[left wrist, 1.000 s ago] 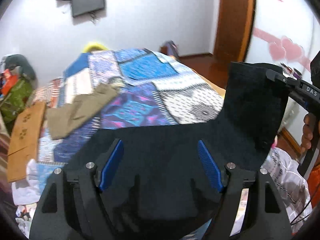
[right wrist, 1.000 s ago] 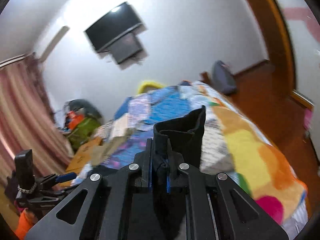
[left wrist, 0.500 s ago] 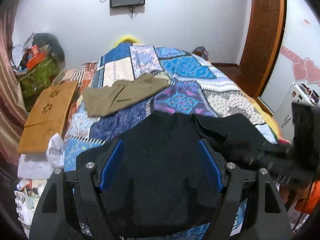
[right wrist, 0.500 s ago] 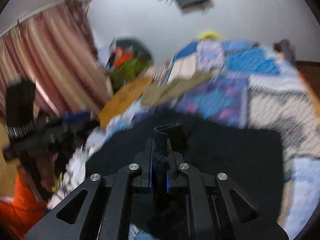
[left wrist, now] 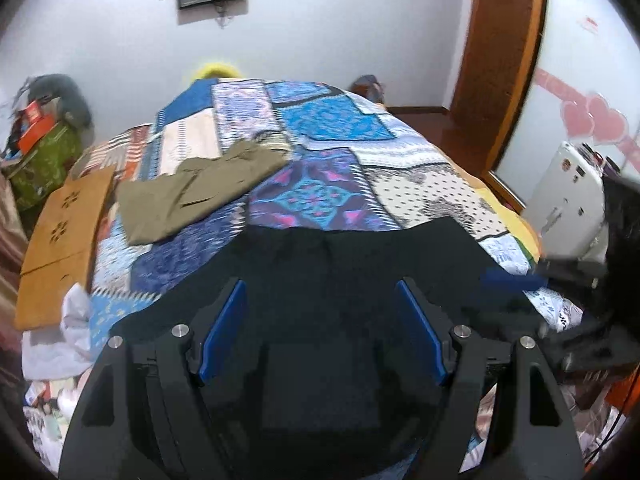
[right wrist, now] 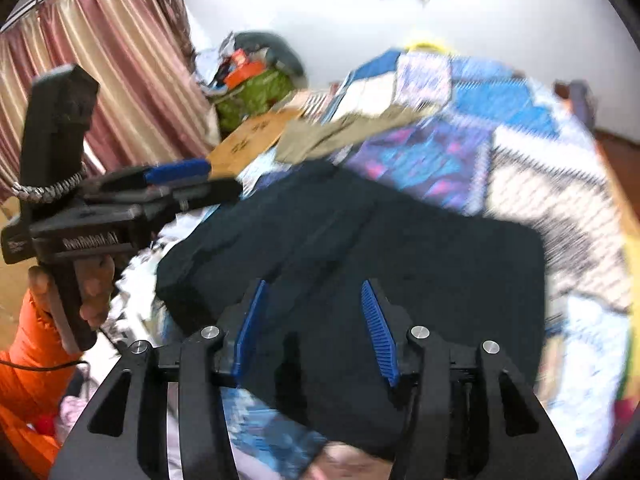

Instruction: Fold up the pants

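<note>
left hand-held gripper: jaws wide, nothing pinched, hovers above cloth
black pants: flat on bed, 6 o'clock end
right hand-held gripper: jaws just opening, half apart, cloth released
risk: fold edges look uneven; regrasp may drag layers, bunch them

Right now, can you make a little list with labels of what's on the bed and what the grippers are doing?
bed cover: colourful patchwork quilt
near item: black pants, lying flat on the quilt
far item: olive-green folded garment, apart from the black pants
left gripper: open, above the pants
right gripper: jaws just opened, pads off the cloth
</note>
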